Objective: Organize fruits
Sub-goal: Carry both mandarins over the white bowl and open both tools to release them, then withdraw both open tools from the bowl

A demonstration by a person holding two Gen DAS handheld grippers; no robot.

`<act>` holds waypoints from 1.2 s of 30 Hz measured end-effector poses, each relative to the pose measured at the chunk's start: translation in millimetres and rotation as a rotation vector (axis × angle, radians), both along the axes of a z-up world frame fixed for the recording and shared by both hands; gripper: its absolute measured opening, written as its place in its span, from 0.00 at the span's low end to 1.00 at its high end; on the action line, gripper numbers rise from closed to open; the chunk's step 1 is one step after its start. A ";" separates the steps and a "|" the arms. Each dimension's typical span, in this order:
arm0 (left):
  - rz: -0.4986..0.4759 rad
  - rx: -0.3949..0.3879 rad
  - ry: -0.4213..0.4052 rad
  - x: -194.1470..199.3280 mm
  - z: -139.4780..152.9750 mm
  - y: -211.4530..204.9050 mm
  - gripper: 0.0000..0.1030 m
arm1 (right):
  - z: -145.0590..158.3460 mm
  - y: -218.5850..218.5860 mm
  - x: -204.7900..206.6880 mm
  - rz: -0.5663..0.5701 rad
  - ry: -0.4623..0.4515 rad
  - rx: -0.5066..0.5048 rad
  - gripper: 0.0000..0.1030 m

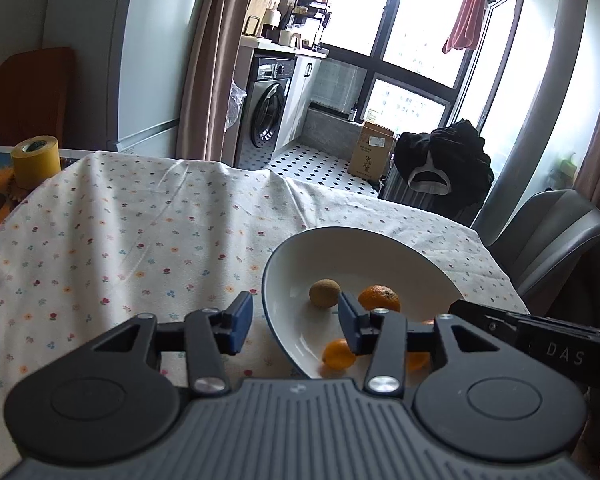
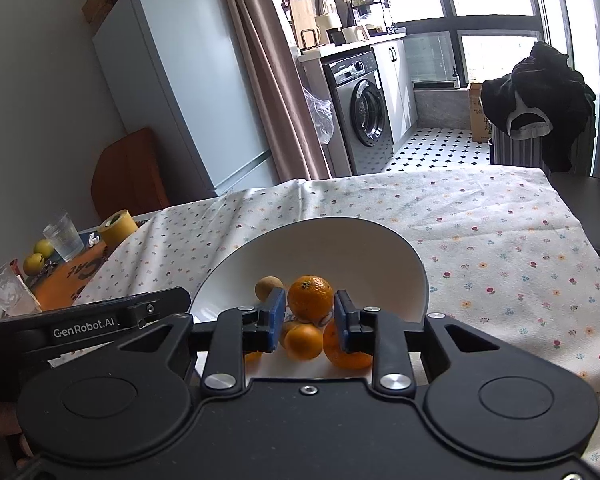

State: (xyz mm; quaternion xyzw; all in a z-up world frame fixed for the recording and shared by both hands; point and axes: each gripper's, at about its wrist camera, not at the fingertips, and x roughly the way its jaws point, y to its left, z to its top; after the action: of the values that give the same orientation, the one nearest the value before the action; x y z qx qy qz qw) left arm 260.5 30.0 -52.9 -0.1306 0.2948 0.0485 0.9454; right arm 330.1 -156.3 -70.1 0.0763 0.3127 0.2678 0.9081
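A white bowl (image 1: 364, 248) (image 2: 320, 248) stands on the flowered tablecloth. It holds a brown kiwi (image 1: 324, 293) (image 2: 269, 285) and several oranges (image 1: 338, 354) (image 2: 303, 341). In the right wrist view my right gripper (image 2: 309, 319) is over the bowl, and its blue pads (image 2: 276, 316) close against both sides of one orange (image 2: 310, 298) (image 1: 379, 298), above the others. My left gripper (image 1: 295, 320) stands open at the bowl's left rim with nothing between its fingers. The right gripper's black body (image 1: 540, 340) shows at the right of the left wrist view.
A yellow tape roll (image 1: 36, 156) (image 2: 120, 226), a glass (image 2: 63, 236), a plastic cup (image 2: 8, 292) and two yellow-green fruits (image 2: 34, 263) sit on an orange mat at the table's left end. A grey chair (image 1: 552, 232) stands at the right edge.
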 end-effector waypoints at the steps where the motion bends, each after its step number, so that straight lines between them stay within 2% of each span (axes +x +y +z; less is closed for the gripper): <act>1: 0.007 0.006 0.000 -2.1 1.9 0.9 0.52 | 1.2 0.6 -1.9 0.004 -0.005 0.000 0.30; 6: 0.032 0.063 -0.006 -12.1 11.5 0.4 0.70 | 12.8 -3.7 -9.2 -0.006 -0.023 0.005 0.35; 11: 0.046 0.074 -0.031 -25.1 23.8 0.2 0.82 | 24.7 -10.8 -21.4 -0.010 -0.053 -0.001 0.61; 16: 0.056 0.111 -0.039 -37.6 31.4 -5.0 0.90 | 32.1 -15.7 -31.6 0.004 -0.038 0.009 0.75; 17: 0.052 0.118 -0.039 -39.9 32.3 -6.2 0.90 | 33.5 -16.9 -34.1 -0.001 -0.042 0.007 0.80; 21: 0.052 0.121 -0.035 -48.6 36.2 -7.2 0.91 | 37.7 -23.3 -40.7 -0.017 -0.046 0.008 0.85; 23: 0.051 0.118 -0.034 -52.4 38.4 -5.9 0.93 | 38.7 -25.6 -42.5 -0.027 -0.048 0.004 0.90; 36: 0.066 0.138 -0.048 -79.0 53.5 -2.3 0.94 | 43.4 -37.3 -59.3 -0.065 -0.031 -0.014 0.98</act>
State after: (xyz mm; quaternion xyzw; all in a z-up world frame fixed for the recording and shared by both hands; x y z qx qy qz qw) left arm 181.5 27.7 0.6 -0.0759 0.2633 0.0969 0.9568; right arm 270.8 -193.6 -26.8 0.0759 0.2979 0.2370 0.9216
